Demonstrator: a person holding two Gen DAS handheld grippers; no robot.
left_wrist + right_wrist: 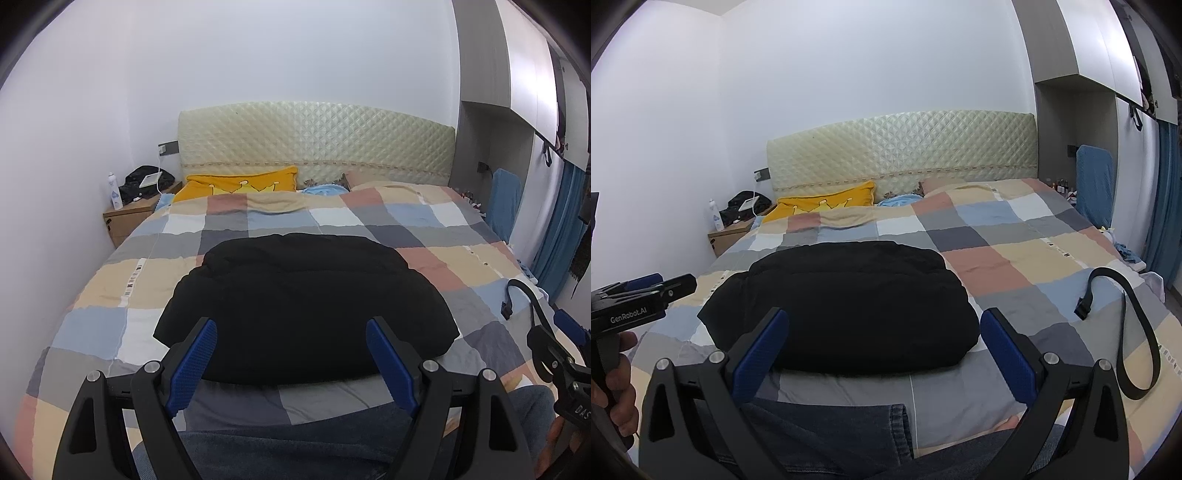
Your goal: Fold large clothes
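Meanwhile, a folded black garment is laid on the checked quilt. Both the left gripper and right gripper are held wide apart above its near edge, with nothing gripped.

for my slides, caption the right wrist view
Open right gripper poised before a folded black garment on a checked bed.

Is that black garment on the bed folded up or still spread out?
Folded. The black garment lies as a compact, thick bundle with rounded edges on the checked quilt; no sleeves or loose ends stick out.
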